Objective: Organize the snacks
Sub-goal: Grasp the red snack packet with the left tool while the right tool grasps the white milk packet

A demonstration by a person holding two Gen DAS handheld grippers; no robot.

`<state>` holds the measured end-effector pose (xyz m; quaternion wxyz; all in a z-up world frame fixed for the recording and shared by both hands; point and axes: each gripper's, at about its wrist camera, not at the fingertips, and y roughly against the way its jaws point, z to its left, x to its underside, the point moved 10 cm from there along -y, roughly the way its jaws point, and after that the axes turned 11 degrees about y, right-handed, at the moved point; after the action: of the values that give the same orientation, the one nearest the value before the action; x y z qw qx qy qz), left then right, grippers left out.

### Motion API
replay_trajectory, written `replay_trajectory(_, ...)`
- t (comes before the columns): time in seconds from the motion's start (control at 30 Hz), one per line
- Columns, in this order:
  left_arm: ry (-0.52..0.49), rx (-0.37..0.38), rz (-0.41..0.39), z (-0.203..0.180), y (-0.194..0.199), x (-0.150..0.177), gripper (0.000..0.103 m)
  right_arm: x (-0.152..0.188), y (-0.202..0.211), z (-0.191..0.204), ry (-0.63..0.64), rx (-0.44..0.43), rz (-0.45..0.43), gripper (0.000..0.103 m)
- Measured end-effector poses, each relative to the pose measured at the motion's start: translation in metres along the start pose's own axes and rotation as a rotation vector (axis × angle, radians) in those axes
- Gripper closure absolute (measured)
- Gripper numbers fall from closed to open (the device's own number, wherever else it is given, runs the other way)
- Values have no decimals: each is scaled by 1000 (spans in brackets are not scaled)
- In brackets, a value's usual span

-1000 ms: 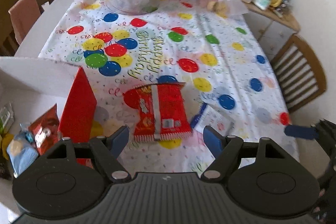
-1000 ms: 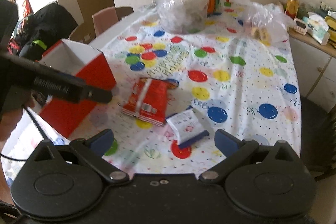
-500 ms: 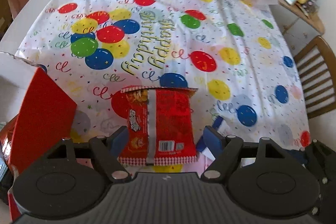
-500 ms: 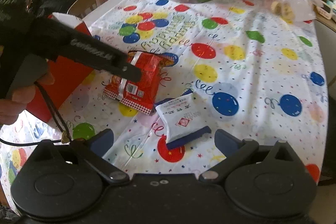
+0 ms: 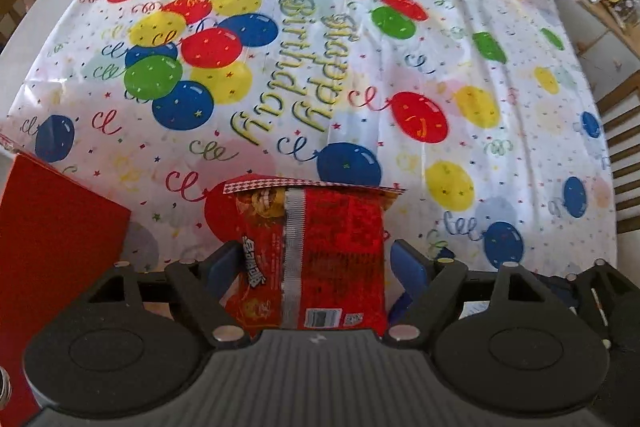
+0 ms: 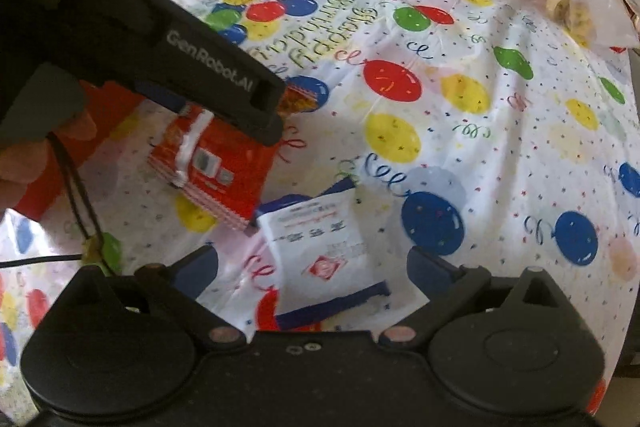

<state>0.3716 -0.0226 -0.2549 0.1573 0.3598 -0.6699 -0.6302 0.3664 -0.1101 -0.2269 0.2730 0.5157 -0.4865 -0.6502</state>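
Red snack packet (image 5: 316,255) flat on the balloon-print birthday tablecloth (image 5: 360,75), back seam up, lying between the spread blue pads of the left gripper (image 5: 316,267). Long axis running straight away from that gripper along its line of sight: checkered far seal pointing toward the table's middle, barcode end tucked close under the gripper body. Left pad (image 5: 222,267) just at the packet's left edge, right pad (image 5: 410,273) just beside its right edge; contact on either side hard to confirm, so apart and straddling, not yet clamped. Judged a closing squeeze across the short width as the coming move, with little room for error on the left.

Seen from the right wrist, same packet (image 6: 216,167) partly hidden under the left gripper's black body, and apparently tilted, near edge lower.

White-and-blue snack pouch (image 6: 320,251) just right of the red packet, corners nearly touching, lying ahead of the right gripper (image 6: 312,271), fingers wide apart and empty, pouch's long axis slanting slightly leftward away from it. Right hand clearly nearer to this one.

Red box (image 5: 52,227) to the left of the red packet, near but apart, probably the destination.
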Motion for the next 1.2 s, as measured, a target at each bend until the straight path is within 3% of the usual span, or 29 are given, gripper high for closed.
replay_trajectory(0.4, -11, -61, 30, -1, -16, 5, 22, -1, -15, -7, 23, 41, 36, 24)
replay_trajectory(0.47, -13, -61, 25, -2, -15, 5, 26, -1, -15, -6, 41, 50, 34, 27)
replay_trajectory(0.63, -30, -66, 13, -1, -11, 8, 29, -3, -11, -3, 60, 48, 20, 51)
replay_trajectory(0.7, -26, -61, 9, 1, -8, 9, 29, -4, -9, -2, 58, 50, 20, 54)
replay_trajectory(1.2, 8, 43, -35, 21, 45, 31, 29, 7, 35, 5, -110, 49, -62, 55)
